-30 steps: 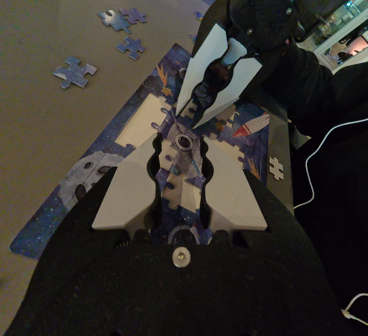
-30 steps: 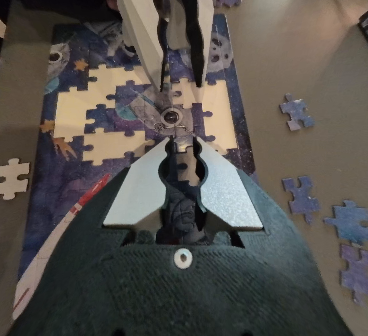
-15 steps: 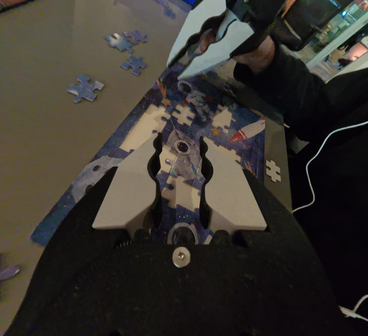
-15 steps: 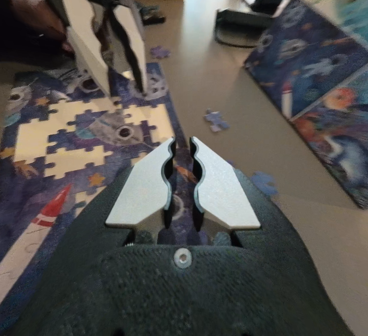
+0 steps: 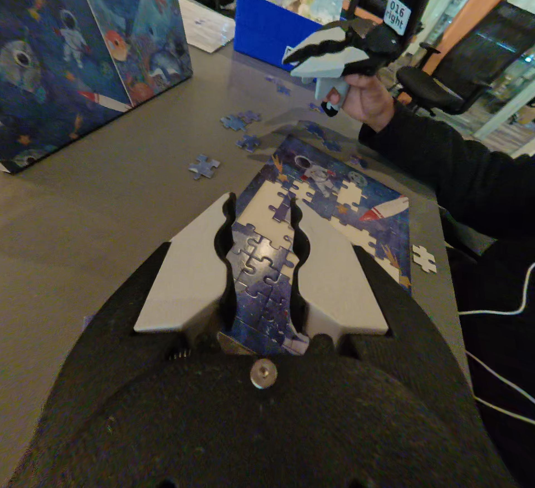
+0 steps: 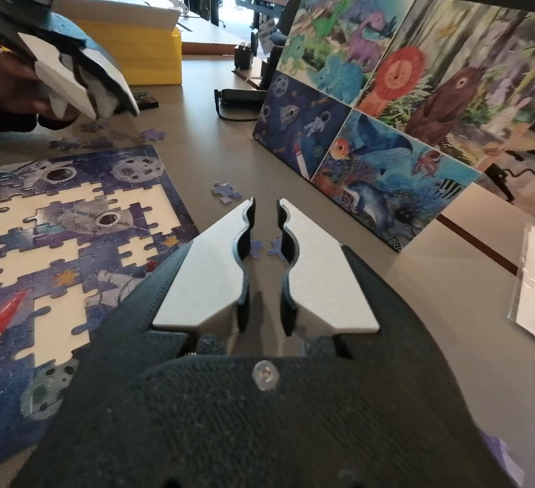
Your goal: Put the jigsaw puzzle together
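Note:
The space jigsaw puzzle point(image 5: 373, 213) lies flat on the grey table, partly filled, with several white gaps in its middle; it also shows in the right wrist view point(image 6: 170, 199). My left gripper point(image 5: 262, 201) is open and empty, held above the puzzle's near end. My right gripper point(image 6: 265, 202) is empty with its jaws a narrow gap apart, raised above the table to the right of the puzzle, over two loose blue pieces point(image 6: 256, 246). Another loose piece point(image 6: 226, 191) lies just beyond. Each gripper shows in the other's view, the right point(image 5: 289, 61) and the left point(image 6: 114, 115), both lifted off the table.
Several loose blue pieces point(image 5: 204, 166) lie left of the puzzle, and a face-down white piece point(image 5: 424, 258) lies at its right edge. A picture-covered puzzle box point(image 6: 376, 132) stands propped at the right. A yellow box point(image 6: 144, 48), a blue bin point(image 5: 260, 28) and a black cabled device point(image 6: 240, 94) stand behind. Left tips to right tips: about 20 centimetres. The loose piece point(image 6: 226, 191) is about 12 centimetres from my left fingertips. Look for it in the left wrist view point(image 5: 203, 165) too.
Both grippers have lifted off the puzzle's middle. The right one has swung right toward the loose pieces, its jaws narrower than a second ago. The left one has pulled back, still open.

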A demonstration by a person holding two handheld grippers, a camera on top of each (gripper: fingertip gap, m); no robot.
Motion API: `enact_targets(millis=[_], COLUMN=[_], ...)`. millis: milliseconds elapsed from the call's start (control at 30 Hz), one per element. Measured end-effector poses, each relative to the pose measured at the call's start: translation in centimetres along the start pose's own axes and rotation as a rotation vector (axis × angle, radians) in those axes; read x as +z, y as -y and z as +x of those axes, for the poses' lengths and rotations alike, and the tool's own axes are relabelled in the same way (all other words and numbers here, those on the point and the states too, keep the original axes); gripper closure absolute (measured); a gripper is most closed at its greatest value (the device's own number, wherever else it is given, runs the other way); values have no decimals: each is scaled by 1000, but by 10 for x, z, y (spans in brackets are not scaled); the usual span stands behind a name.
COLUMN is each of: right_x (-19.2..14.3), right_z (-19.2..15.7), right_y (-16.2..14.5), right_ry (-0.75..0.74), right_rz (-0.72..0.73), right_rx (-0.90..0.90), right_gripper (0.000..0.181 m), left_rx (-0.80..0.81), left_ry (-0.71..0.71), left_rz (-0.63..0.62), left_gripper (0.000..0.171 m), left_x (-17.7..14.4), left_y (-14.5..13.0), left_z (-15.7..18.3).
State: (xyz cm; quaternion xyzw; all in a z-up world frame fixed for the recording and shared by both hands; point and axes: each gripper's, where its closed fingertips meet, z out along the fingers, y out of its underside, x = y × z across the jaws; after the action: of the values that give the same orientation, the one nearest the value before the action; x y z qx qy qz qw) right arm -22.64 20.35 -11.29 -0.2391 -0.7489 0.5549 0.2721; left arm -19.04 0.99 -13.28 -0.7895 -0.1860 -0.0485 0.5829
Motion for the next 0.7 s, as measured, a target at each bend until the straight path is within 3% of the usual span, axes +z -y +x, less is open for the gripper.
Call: enact_targets(millis=[267,400,533,700], right_x=[-22,-33,-53,-61], right_z=[3,0,12,3], right_y=[-12,-13,-2,1], right_ry=[-87,-61,-98,16], right_rz=[33,109,231,273], right_rx=[65,162,247,384], right_gripper=[169,168,167,160], left_rx=[44,31,43,130], left_ry=[47,102,127,52], left_rz=[33,32,-13,-109], left_gripper=[138,143,146,148], left_x=[-12,-15,-12,4], left_y=[2,-1,-11,-27], left_z=[-6,-17,-23,-3])
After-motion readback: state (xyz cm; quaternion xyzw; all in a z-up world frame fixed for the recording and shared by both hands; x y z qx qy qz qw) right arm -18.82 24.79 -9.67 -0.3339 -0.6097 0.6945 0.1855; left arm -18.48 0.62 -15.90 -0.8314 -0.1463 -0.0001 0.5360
